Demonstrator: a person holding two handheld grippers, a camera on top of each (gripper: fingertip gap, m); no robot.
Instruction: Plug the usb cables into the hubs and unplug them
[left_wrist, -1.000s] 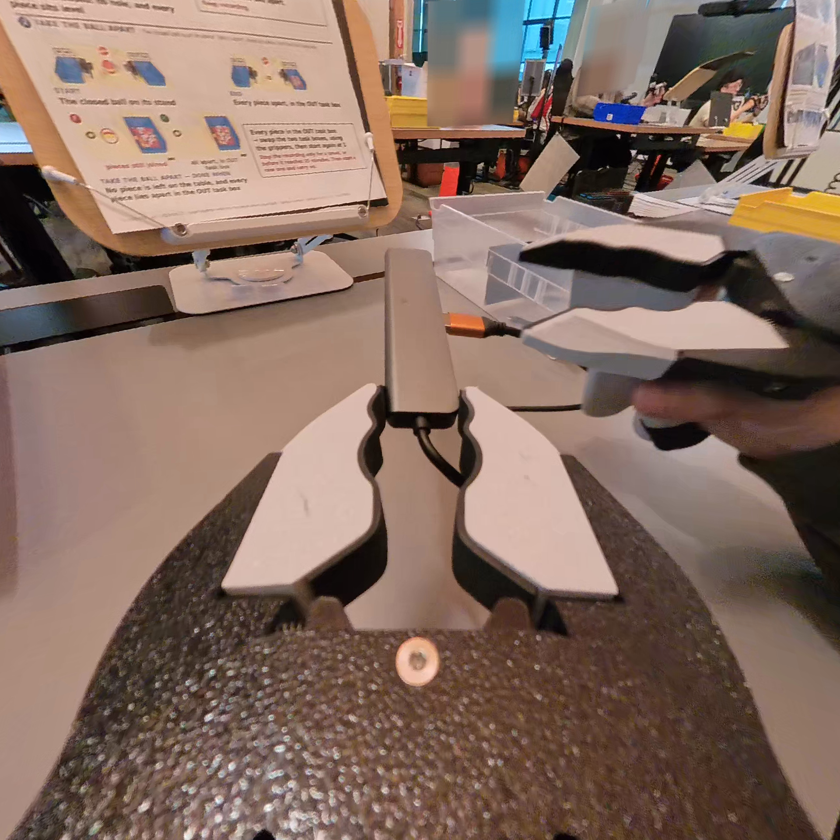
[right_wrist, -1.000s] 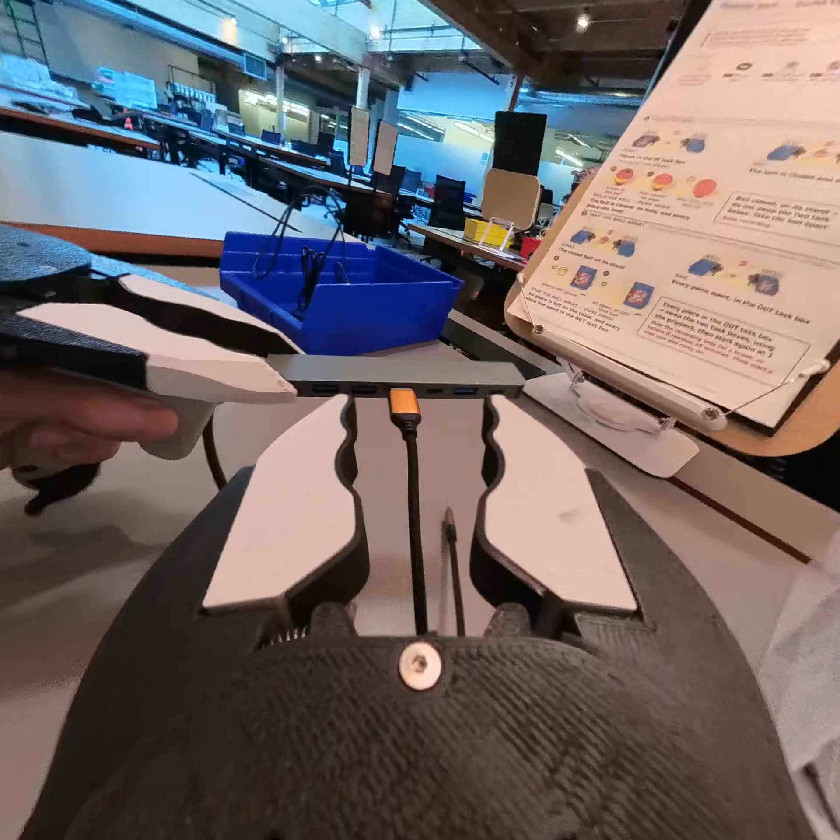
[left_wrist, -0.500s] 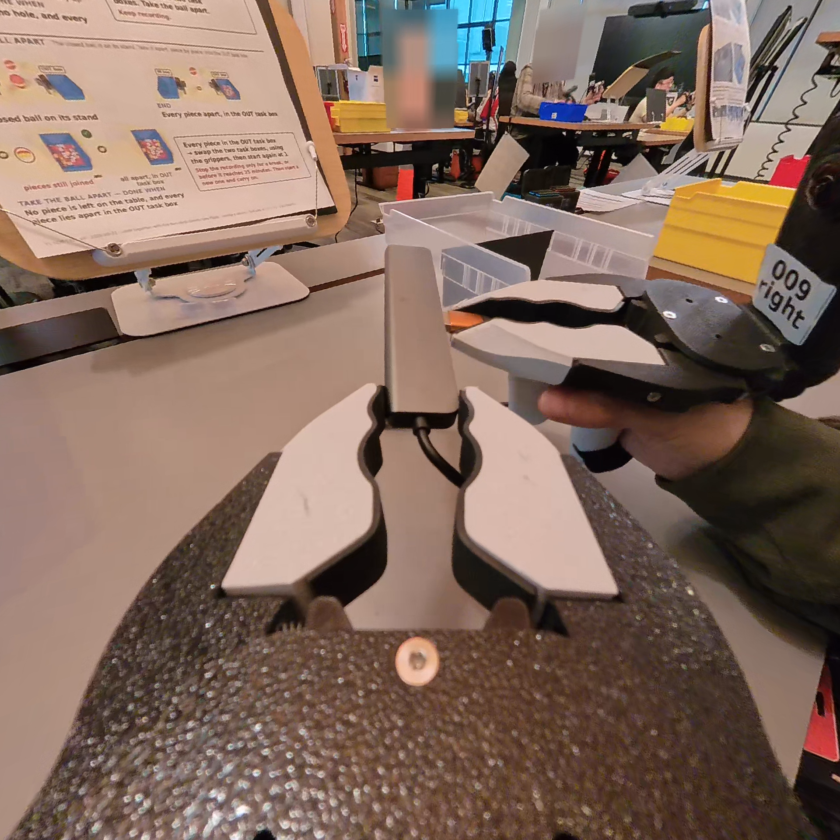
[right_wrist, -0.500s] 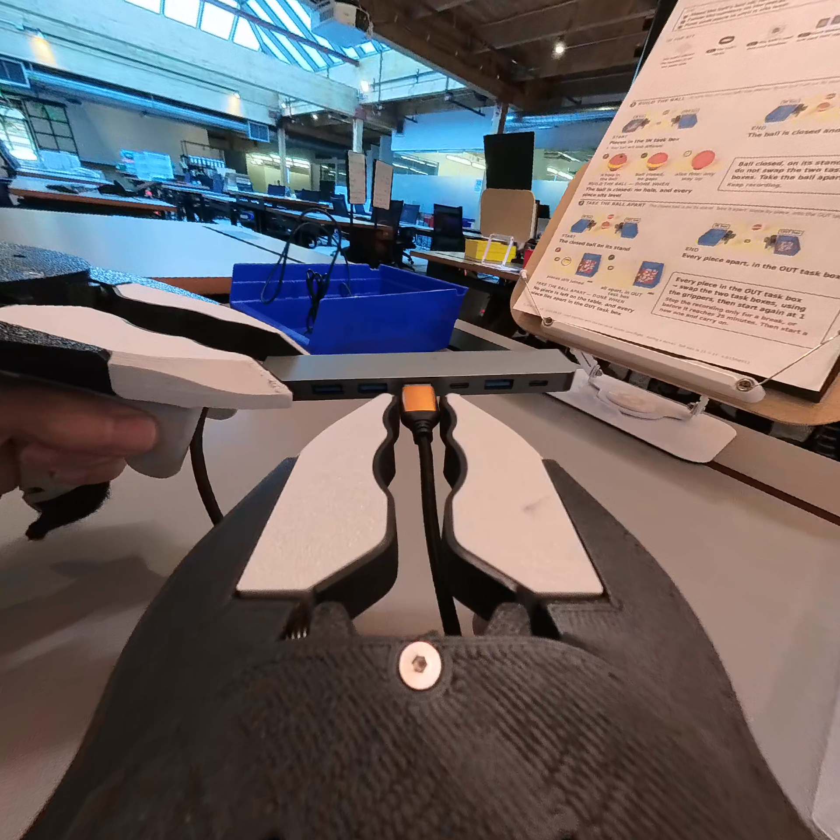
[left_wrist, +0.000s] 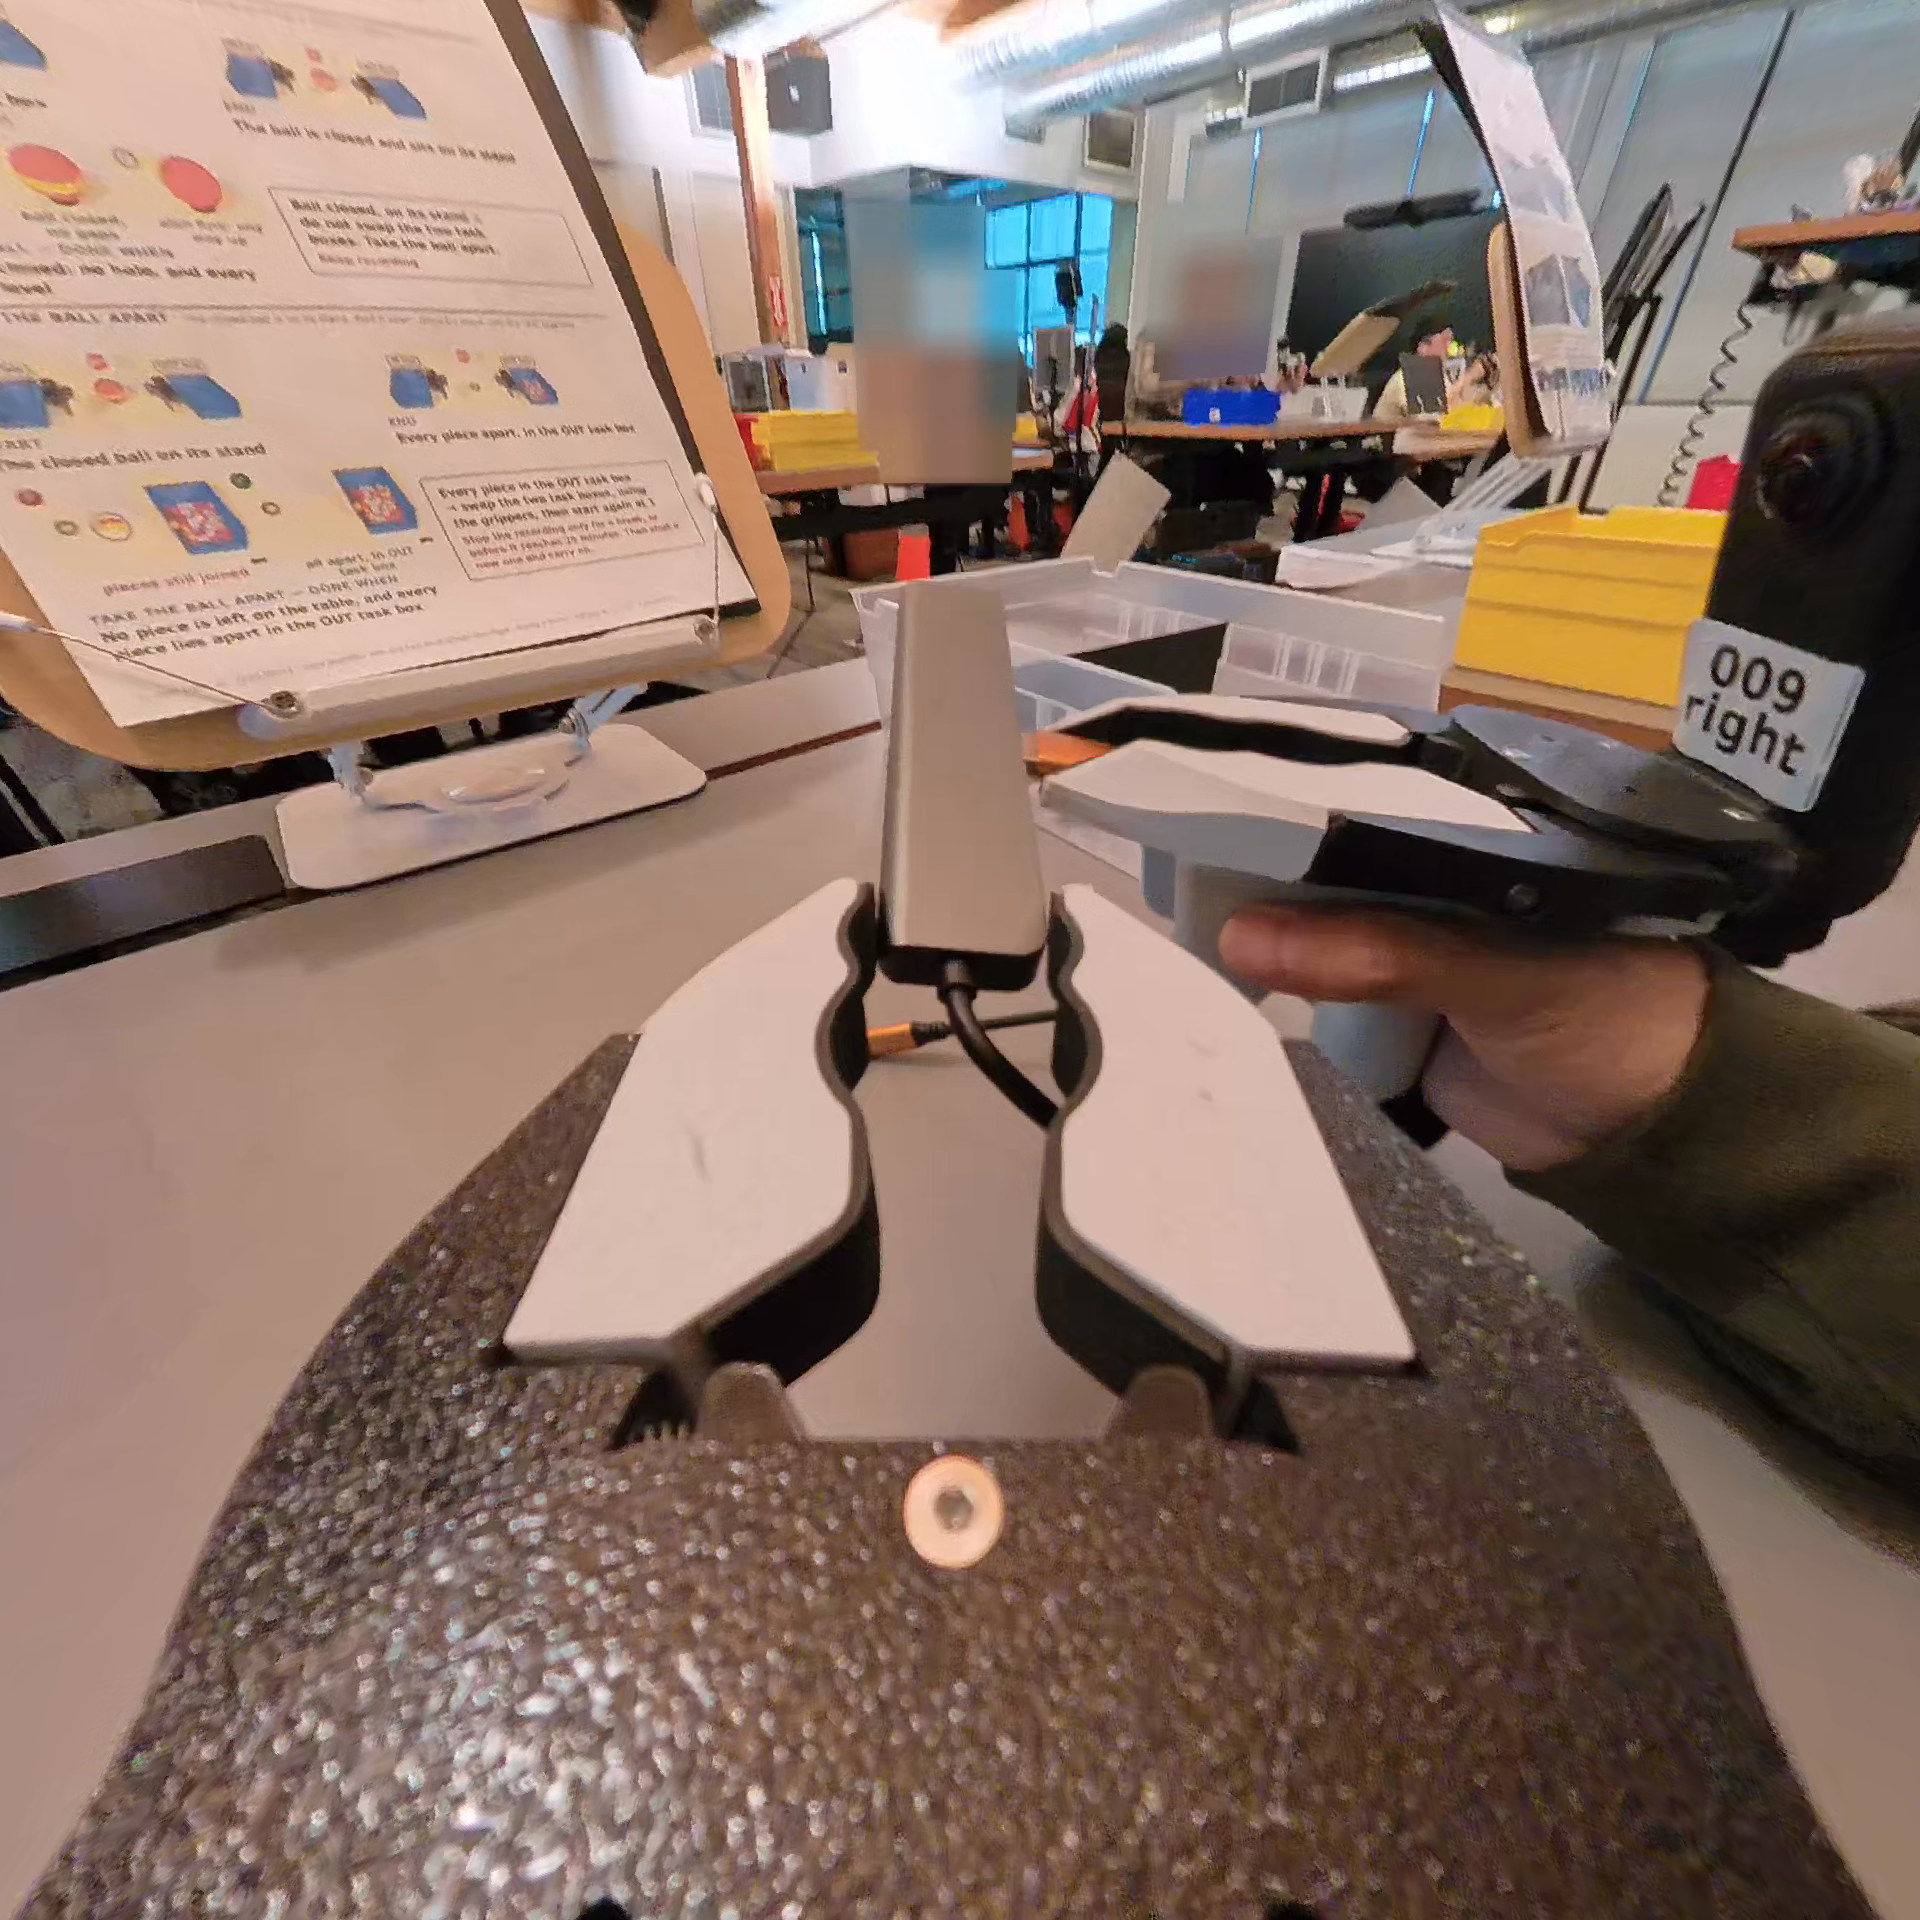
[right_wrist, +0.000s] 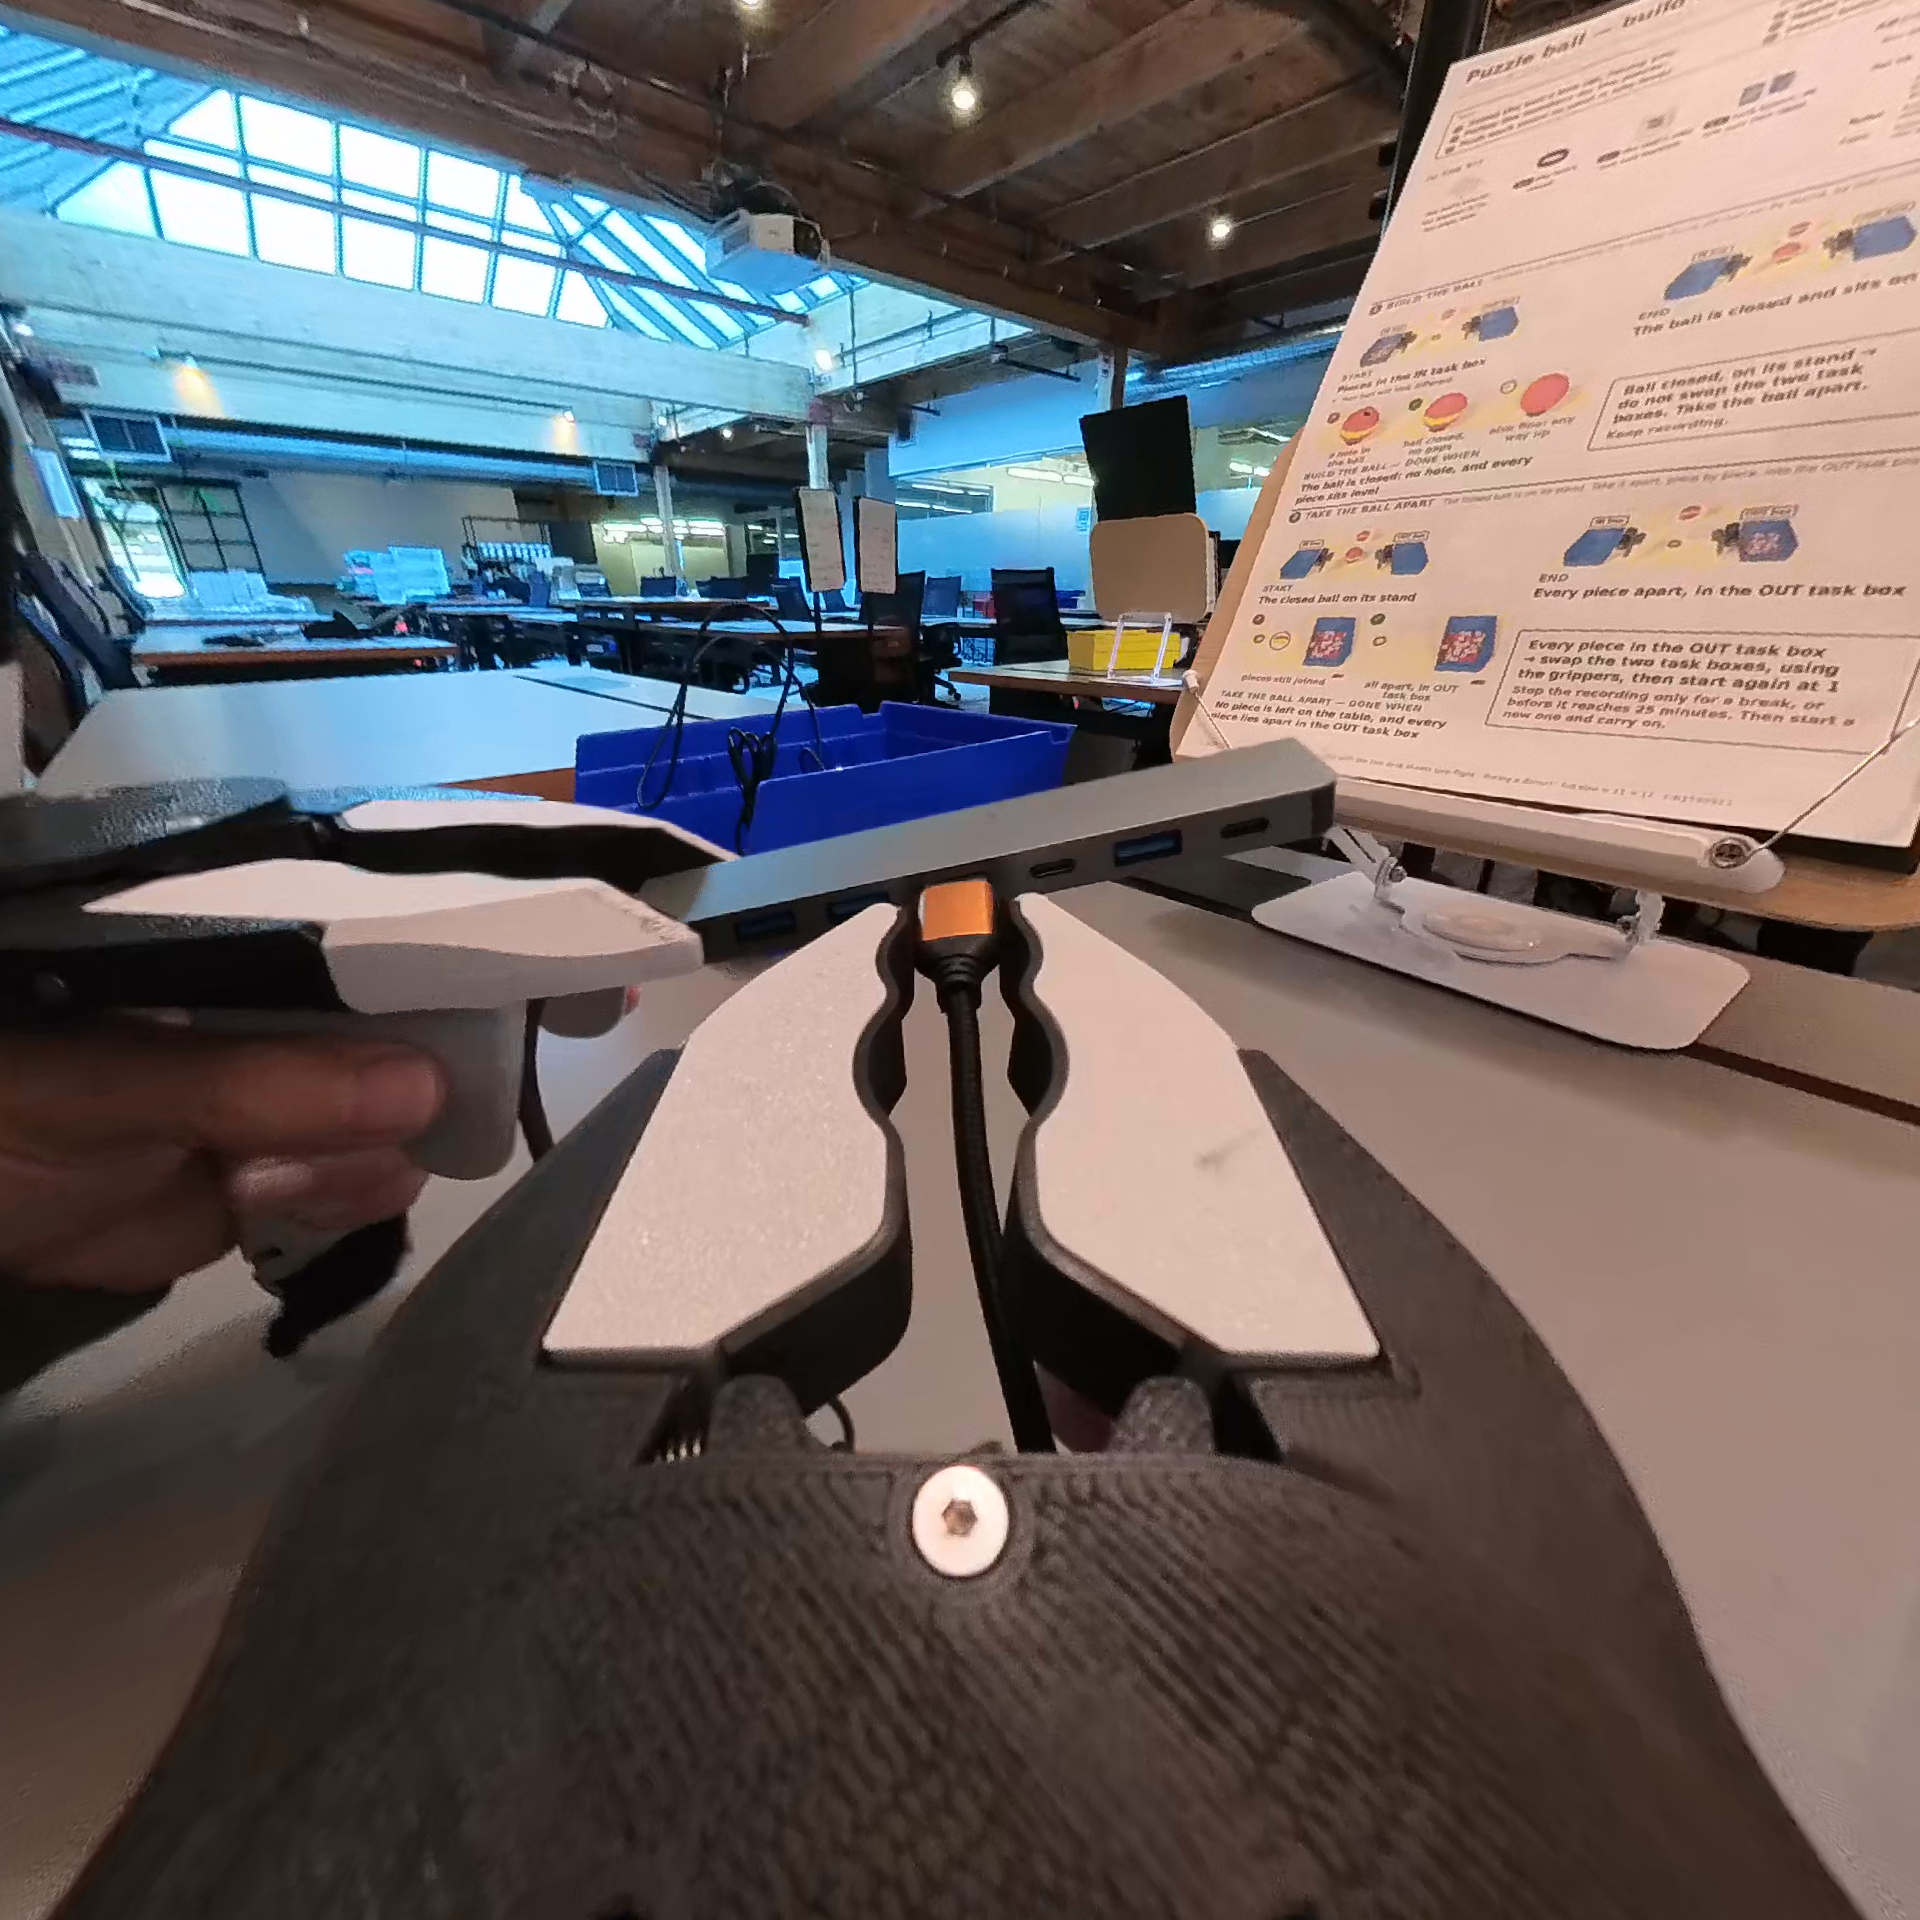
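Right claw (right_wrist: 958, 971) was clamped on the orange plug (right_wrist: 954, 906), seated in the hub (right_wrist: 997, 836), whose long axis ran left-right; left claw (left_wrist: 958, 940) clamped the hub's end.

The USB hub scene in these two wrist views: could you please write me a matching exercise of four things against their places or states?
Things:
1. grey hub
2. orange plug
3. blue bin
4. instruction sheet

States:
A. propped on a stand
B. gripped by the right claw
C. holds loose black cables
D. clamped at one end by the left claw

Pairs: 1-D, 2-B, 3-C, 4-A
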